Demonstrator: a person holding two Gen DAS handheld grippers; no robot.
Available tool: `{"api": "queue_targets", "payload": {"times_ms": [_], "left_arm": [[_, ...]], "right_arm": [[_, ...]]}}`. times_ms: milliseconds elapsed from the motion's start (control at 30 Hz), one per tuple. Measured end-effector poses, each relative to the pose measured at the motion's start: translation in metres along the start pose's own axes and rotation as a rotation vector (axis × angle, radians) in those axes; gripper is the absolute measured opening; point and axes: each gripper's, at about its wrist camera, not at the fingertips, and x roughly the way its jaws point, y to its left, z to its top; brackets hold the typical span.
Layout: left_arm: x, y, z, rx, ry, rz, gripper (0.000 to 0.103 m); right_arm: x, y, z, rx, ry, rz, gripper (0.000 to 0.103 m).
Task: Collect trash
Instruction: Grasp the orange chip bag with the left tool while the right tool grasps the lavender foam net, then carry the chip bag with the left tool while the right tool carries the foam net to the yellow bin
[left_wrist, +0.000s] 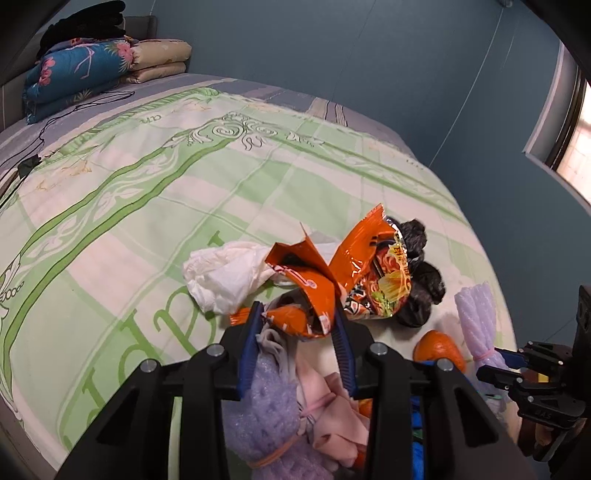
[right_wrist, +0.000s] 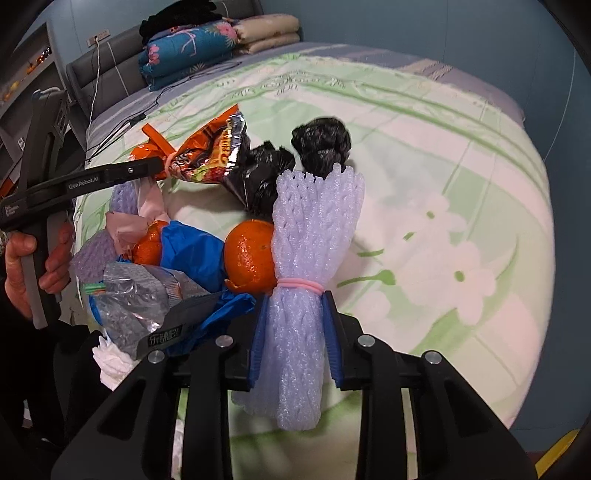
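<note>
My left gripper (left_wrist: 297, 314) is shut on an orange noodle wrapper (left_wrist: 354, 266) and holds it above the bed; the wrapper also shows in the right wrist view (right_wrist: 207, 151). My right gripper (right_wrist: 295, 299) is shut on a white foam net roll (right_wrist: 314, 229) tied with a pink band; the roll also shows in the left wrist view (left_wrist: 476, 314). Under them lies a trash pile: orange peel (right_wrist: 251, 254), black bags (right_wrist: 321, 140), blue plastic (right_wrist: 192, 243), a silver wrapper (right_wrist: 147, 291), purple foam (left_wrist: 258, 398), and a white tissue (left_wrist: 225, 277).
The pile sits near the bed's corner on a green and white quilt (left_wrist: 147, 192). Folded blankets (left_wrist: 92, 70) and a black cable (left_wrist: 55, 118) lie at the bed's far end. A blue wall (left_wrist: 369, 55) and a window (left_wrist: 576, 129) stand beyond.
</note>
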Motion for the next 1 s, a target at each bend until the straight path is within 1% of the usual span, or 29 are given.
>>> {"api": "queue_targets", "payload": {"times_ms": [200, 433, 567, 700, 800, 1000], "left_arm": [[-0.028, 0.001, 0.001, -0.017, -0.051, -0.008, 0.034], [-0.067, -0.006, -0.002, -0.027, -0.110, -0.006, 0.034], [-0.093, -0.020, -0.007, -0.012, -0.151, -0.006, 0.034], [-0.120, -0.038, -0.011, 0.003, -0.196, -0.021, 0.034], [-0.135, -0.053, -0.014, 0.019, -0.224, -0.028, 0.034], [-0.165, -0.086, -0.023, 0.051, -0.272, -0.051, 0.034]], "right_arm": [[-0.022, -0.010, -0.002, 0.032, -0.041, 0.002, 0.027], [-0.057, -0.011, -0.005, 0.054, -0.099, 0.039, 0.027], [-0.086, -0.005, -0.013, 0.045, -0.143, 0.058, 0.027], [-0.117, 0.002, -0.023, 0.033, -0.188, 0.068, 0.027], [-0.139, 0.005, -0.031, 0.020, -0.218, 0.061, 0.027], [-0.166, 0.003, -0.043, 0.021, -0.256, 0.043, 0.027]]}}
